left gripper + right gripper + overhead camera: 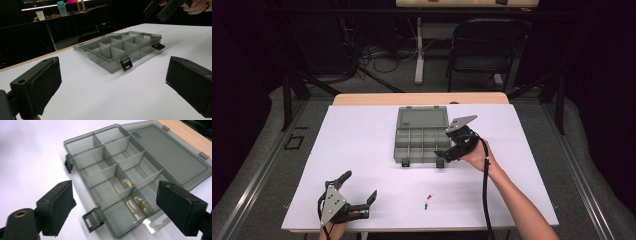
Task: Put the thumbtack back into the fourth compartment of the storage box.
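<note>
The work in hand looks like sorting small parts into the compartment organiser box (421,136), which lies open toward the far edge of the tabletop (362,150), about midway along it, its lid (422,118) folded flat back toward that edge. The right hand-held gripper (443,154) hangs just above the box's near right corner. In the right gripper view its jaws stand wide apart with nothing between them, framing the compartments. Pale, yellowish small pieces (136,203) lie in two of the compartments nearest that gripper; what they are is too blurred to tell. My reading is that a placing step has just finished: one part is in the box and the gripper is free for the next.

Two small items are left on the bare tabletop near its front edge, well apart from the box: a red piece (430,195) and, just beside it, a darker bluish piece (426,205). Both are too small to name with confidence.

The left hand-held gripper (360,192) rests low at the front left corner of the tabletop, jaws wide open and empty, pointing toward the box, which its own view shows past the two pads (47,83).

The next move probably calls for bringing the right gripper back to the front edge, lowering it over one of the two small pieces with the jaws straddling it, and closing gently. Such tiny things on a smooth surface could easily skid or flick away, so the pads should meet squarely, close to the tabletop. The piece then needs carrying to a compartment and releasing low.
</note>
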Tool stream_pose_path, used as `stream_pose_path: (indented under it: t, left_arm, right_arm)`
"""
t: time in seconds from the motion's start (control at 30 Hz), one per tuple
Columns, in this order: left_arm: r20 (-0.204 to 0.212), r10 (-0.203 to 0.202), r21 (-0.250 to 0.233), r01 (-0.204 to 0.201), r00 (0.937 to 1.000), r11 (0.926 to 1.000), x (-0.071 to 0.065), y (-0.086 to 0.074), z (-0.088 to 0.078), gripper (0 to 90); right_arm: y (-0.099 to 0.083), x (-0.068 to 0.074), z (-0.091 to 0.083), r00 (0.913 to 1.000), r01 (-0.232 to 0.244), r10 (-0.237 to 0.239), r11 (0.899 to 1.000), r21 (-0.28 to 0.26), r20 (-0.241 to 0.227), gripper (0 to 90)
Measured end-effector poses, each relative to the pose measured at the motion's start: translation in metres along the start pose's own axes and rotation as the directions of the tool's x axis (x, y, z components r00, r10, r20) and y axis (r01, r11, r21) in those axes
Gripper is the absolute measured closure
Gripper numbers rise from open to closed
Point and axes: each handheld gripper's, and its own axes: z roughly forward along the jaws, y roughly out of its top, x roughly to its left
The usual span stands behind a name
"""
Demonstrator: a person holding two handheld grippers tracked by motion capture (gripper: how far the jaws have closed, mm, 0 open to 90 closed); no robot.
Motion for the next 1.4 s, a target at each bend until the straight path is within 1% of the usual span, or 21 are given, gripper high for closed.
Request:
stream_pose_path:
  t: [0.03, 0.07, 0.1, 0.17, 0.27, 0.3, 0.37, 0.4, 0.47, 0.6, 0.63, 1.0, 1.03, 1.2, 1.23, 1.4]
  left_arm:
    - [0.001, -0.001, -0.001, 0.001, 1.0, 1.0, 0.0, 0.0, 0.0, 0.0]
    - [0.001, -0.001, 0.0, 0.001, 1.0, 1.0, 0.0, 0.0, 0.0, 0.0]
    - [0.001, -0.001, 0.0, 0.001, 1.0, 1.0, 0.0, 0.0, 0.0, 0.0]
    - [0.0, 0.0, -0.001, 0.0, 1.0, 1.0, 0.0, 0.0, 0.0, 0.0]
    - [0.001, 0.002, -0.002, -0.002, 1.0, 1.0, 0.0, 0.0, -0.001, 0.0]
    - [0.001, 0.002, -0.002, -0.002, 1.0, 1.0, 0.0, 0.0, -0.001, 0.0]
    - [0.002, 0.004, -0.002, -0.004, 1.0, 1.0, 0.0, 0.0, -0.001, 0.0]
    - [0.001, 0.003, -0.003, -0.003, 1.0, 1.0, 0.0, 0.0, -0.001, 0.0]
    - [0.0, -0.001, -0.003, 0.001, 1.0, 1.0, 0.0, 0.0, -0.001, 0.0]
    - [0.001, 0.002, -0.002, -0.002, 1.0, 1.0, 0.0, 0.0, -0.001, 0.0]
    - [0.0, 0.002, -0.002, -0.002, 1.0, 1.0, 0.0, 0.0, -0.001, 0.0]
    - [-0.001, 0.001, -0.003, -0.001, 1.0, 1.0, 0.0, 0.0, -0.001, 0.0]
    - [-0.001, 0.001, -0.002, -0.001, 1.0, 1.0, 0.0, 0.0, -0.001, 0.0]
    - [0.0, 0.003, -0.003, -0.003, 1.0, 1.0, 0.0, 0.0, -0.001, 0.0]
    - [0.001, 0.003, -0.004, -0.003, 1.0, 1.0, 0.0, 0.0, -0.001, 0.0]
    - [0.001, 0.001, -0.004, -0.001, 1.0, 1.0, 0.0, 0.0, -0.001, 0.0]
  right_arm:
    - [-0.002, 0.007, -0.003, 0.9997, 0.019, -0.019, 1.0, -0.003, -0.013, 9.2]
    - [-0.002, 0.011, -0.004, 0.9995, 0.027, -0.027, 1.0, -0.001, -0.014, 8.1]
    - [-0.002, 0.011, -0.004, 0.9995, 0.027, -0.027, 1.0, -0.001, -0.014, 8.1]
    - [-0.005, 0.02, -0.006, 0.9988, 0.041, -0.041, 0.999, -0.006, -0.027, 5.7]
    - [-0.009, 0.029, -0.007, 0.998, 0.054, -0.054, 0.999, -0.004, -0.033, 3.8]
    - [-0.009, 0.029, -0.007, 0.998, 0.054, -0.054, 0.999, -0.004, -0.033, 3.8]
    - [-0.014, 0.036, -0.007, 0.9971, 0.064, -0.064, 0.998, -0.001, -0.04, 2.2]
    - [-0.014, 0.036, -0.007, 0.9971, 0.064, -0.064, 0.998, -0.001, -0.04, 2.2]
    - [-0.017, 0.041, -0.005, 0.9964, 0.069, -0.069, 0.998, 0.002, -0.049, 0.3]
    - [-0.022, 0.048, -0.004, 0.9952, 0.078, -0.078, 0.997, 0.006, -0.059, 0.0]
    - [-0.025, 0.051, -0.003, 0.9941, 0.086, -0.086, 0.996, 0.006, -0.066, 0.0]
    - [-0.033, 0.064, 0.0, 0.9913, 0.095, -0.094, 0.996, -0.002, -0.092, 0.0]
    - [-0.034, 0.067, 0.0, 0.9898, 0.101, -0.101, 0.995, -0.002, -0.101, 0.0]
    - [-0.036, 0.072, 0.002, 0.9874, 0.109, -0.108, 0.994, 0.003, -0.116, 0.0]
    - [-0.036, 0.074, 0.004, 0.9852, 0.119, -0.117, 0.993, 0.006, -0.125, 0.0]
    - [-0.037, 0.079, 0.009, 0.9817, 0.132, -0.128, 0.991, 0.017, -0.141, 0.0]
